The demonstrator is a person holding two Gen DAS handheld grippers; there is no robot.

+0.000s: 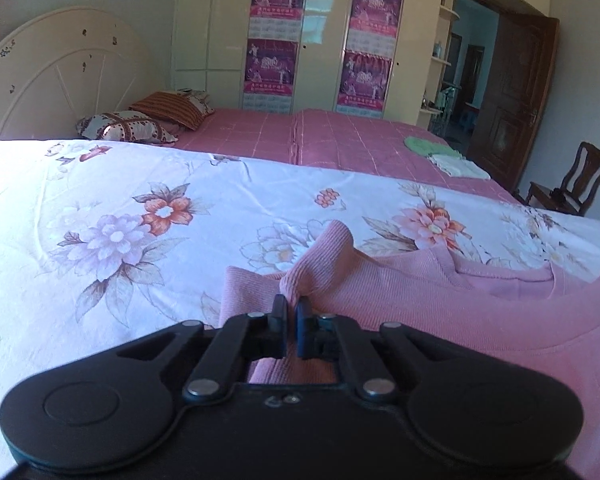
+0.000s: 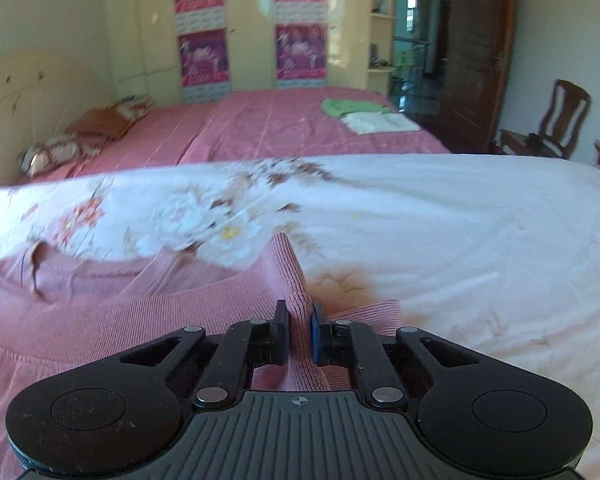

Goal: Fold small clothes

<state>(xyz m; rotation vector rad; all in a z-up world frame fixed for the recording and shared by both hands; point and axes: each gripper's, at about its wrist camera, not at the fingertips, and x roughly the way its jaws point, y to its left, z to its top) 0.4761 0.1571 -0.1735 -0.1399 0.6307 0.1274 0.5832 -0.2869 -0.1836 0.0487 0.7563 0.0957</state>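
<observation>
A pink ribbed knit top lies on a white floral bedsheet. My left gripper is shut on a pinched fold of the top at its left shoulder, and the fabric rises in a peak past the fingertips. In the right wrist view the same pink top spreads to the left. My right gripper is shut on a fold at its right shoulder, which also stands up in a peak. The neckline shows between the two grips.
Beyond the floral sheet is a pink checked bed with pillows at the headboard and folded green and white cloths. A wardrobe, an open door and a wooden chair stand behind.
</observation>
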